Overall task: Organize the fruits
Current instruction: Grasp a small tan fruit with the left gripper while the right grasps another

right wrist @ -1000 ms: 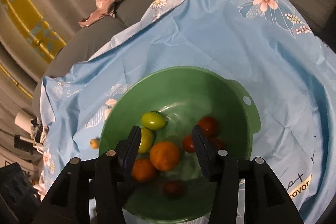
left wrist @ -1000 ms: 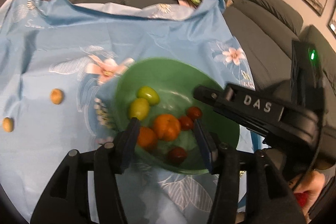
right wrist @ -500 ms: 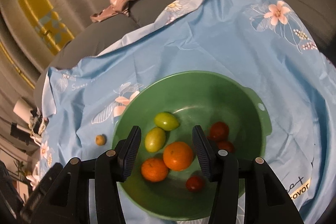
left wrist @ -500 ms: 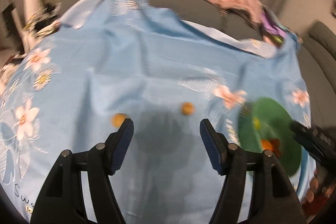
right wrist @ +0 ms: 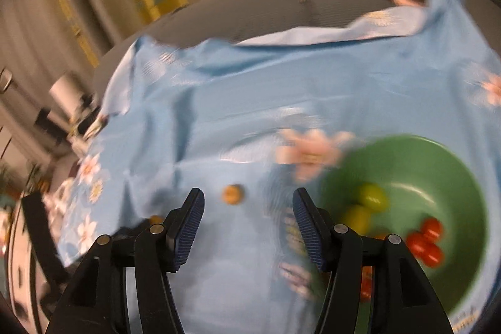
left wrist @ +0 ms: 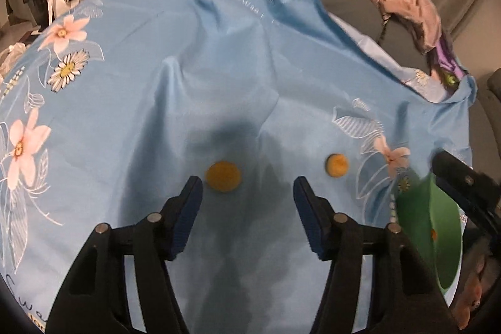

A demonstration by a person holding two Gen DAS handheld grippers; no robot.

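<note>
Your left gripper (left wrist: 247, 188) is spread and empty, one small yellow fruit (left wrist: 223, 176) lying just above its left finger. Your right gripper (right wrist: 248, 199) gapes too; motion blur smears the green bowl (right wrist: 438, 158) at lower right.

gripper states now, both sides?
Left gripper: open, empty, near a yellow fruit on the cloth.
Right gripper: open, empty, left of the bowl.
</note>
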